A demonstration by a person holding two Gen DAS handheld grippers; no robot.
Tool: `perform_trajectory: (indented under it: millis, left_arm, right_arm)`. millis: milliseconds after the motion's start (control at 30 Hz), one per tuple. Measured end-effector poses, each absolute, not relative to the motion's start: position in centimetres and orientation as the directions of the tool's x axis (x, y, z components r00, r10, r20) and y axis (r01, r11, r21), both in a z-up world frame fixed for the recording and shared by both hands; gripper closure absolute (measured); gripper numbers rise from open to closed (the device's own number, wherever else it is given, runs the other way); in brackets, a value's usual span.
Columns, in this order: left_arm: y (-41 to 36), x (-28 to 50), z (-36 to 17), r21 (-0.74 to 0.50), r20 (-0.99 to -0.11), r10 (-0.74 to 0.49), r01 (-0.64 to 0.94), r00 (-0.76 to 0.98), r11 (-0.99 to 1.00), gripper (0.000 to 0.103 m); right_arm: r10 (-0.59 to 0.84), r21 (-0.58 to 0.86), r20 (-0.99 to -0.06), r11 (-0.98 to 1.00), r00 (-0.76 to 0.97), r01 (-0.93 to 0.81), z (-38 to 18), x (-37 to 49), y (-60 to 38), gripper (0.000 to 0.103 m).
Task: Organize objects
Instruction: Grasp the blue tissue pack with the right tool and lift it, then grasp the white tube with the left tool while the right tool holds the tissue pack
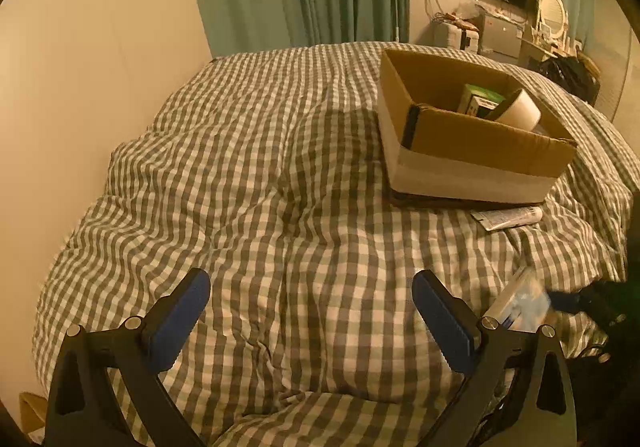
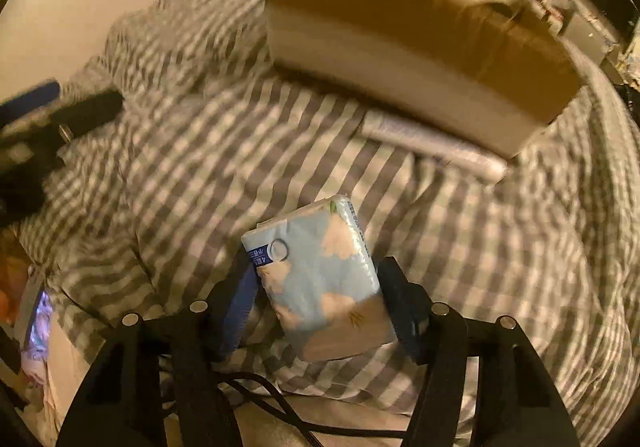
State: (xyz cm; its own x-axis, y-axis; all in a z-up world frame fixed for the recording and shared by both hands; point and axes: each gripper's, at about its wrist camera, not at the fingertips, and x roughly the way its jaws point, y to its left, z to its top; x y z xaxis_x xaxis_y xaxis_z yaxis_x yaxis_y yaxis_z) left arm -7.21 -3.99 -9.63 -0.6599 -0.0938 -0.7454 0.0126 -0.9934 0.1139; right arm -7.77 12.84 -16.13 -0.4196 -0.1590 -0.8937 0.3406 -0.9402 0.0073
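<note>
Cardboard walls of the open box (image 1: 472, 135) already hold a roll of tape (image 1: 516, 109) and a small green carton (image 1: 478, 99), so part of the tidying looks done. Still outside are a tube (image 2: 436, 145) lying on the checked duvet (image 1: 260, 175) just beside the box's near side, and a pale blue tissue pack (image 2: 316, 279) gripped by the right gripper (image 2: 316, 299), whose jaws are closed on its two long sides. That pack sits above the bed, short of the box, its long axis running forward along the fingers and tilted slightly left, far end aimed toward the box. The left gripper (image 1: 310, 311) hangs over bare duvet, jaws spread wide and holding nothing. Judging by this, two items remain.
</note>
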Motion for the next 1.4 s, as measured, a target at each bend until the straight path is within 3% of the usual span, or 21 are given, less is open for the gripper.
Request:
perform_trajectory:
  millis: [367, 567, 767, 833, 867, 900, 933, 1000, 1033, 1067, 1133, 1233, 1400]
  left_arm:
    - [4.0, -9.9, -7.7, 0.093, -0.709, 0.019, -0.121, -0.705, -0.988, 0.0]
    - [11.0, -13.4, -11.3, 0.131, -0.739, 0.084, -0.265, -0.668, -0.955, 0.0]
    - [15.5, -16.1, -16.4, 0.261, -0.758, 0.011, -0.319, -0.652, -0.911, 0.0]
    - [15.5, -16.5, -17.7, 0.228, -0.786, 0.035, -0.342, -0.617, -0.912, 0.0]
    - [15.2, -16.7, -18.3, 0.18, -0.806, 0.066, -0.35, -0.588, -0.919, 0.009]
    - [14.8, -17.0, -18.9, 0.124, -0.821, 0.1, -0.346, -0.562, -0.93, 0.01]
    - [14.5, -17.1, -19.0, 0.104, -0.82, 0.111, -0.338, -0.562, -0.935, 0.011]
    - [14.5, -17.1, -18.7, 0.107, -0.814, 0.118, -0.346, -0.568, -0.932, 0.024]
    - [14.5, -17.0, -18.4, 0.12, -0.812, 0.117, -0.359, -0.572, -0.926, 0.04]
    - [14.6, -16.8, -18.1, 0.134, -0.811, 0.119, -0.379, -0.573, -0.916, 0.062]
    - [14.9, -16.3, -17.7, 0.179, -0.817, 0.093, -0.403, -0.569, -0.897, 0.092]
    - [14.4, -15.0, -16.6, 0.159, -0.816, 0.13, -0.436, -0.563, -0.886, 0.1]
    - [12.6, -12.2, -13.8, 0.11, -0.794, 0.182, -0.432, -0.58, -0.895, 0.1]
  right_arm:
    - [-0.088, 0.016, -0.754, -0.993, -0.651, 0.115, -8.2, -6.9, 23.3, 0.043]
    - [-0.051, 0.093, -0.769, -0.995, -0.638, -0.031, -9.8, -7.4, 30.2, 0.042]
    - [-0.069, 0.128, -0.809, -0.99, -0.584, -0.059, -13.5, -8.6, 32.0, 0.042]
    - [-0.077, 0.137, -0.816, -0.989, -0.573, -0.063, -14.3, -8.7, 32.6, 0.042]
    - [-0.083, 0.143, -0.819, -0.988, -0.567, -0.062, -14.7, -8.9, 32.6, 0.042]
    - [-0.086, 0.145, -0.822, -0.987, -0.563, -0.061, -15.0, -9.0, 32.5, 0.042]
    - [-0.091, 0.148, -0.824, -0.987, -0.559, -0.058, -15.3, -9.1, 32.3, 0.042]
    - [-0.095, 0.149, -0.827, -0.988, -0.554, -0.052, -15.4, -9.1, 31.9, 0.042]
    - [-0.095, 0.147, -0.828, -0.988, -0.552, -0.05, -15.3, -9.0, 31.8, 0.042]
    - [-0.095, 0.146, -0.828, -0.988, -0.553, -0.05, -15.2, -8.9, 31.8, 0.042]
    - [-0.094, 0.148, -0.826, -0.988, -0.557, -0.052, -14.8, -8.6, 31.8, 0.042]
    - [-0.095, 0.148, -0.814, -0.988, -0.574, -0.046, -13.6, -8.1, 31.6, 0.042]
    - [-0.091, 0.135, -0.787, -0.991, -0.61, -0.026, -11.2, -6.8, 30.7, 0.042]
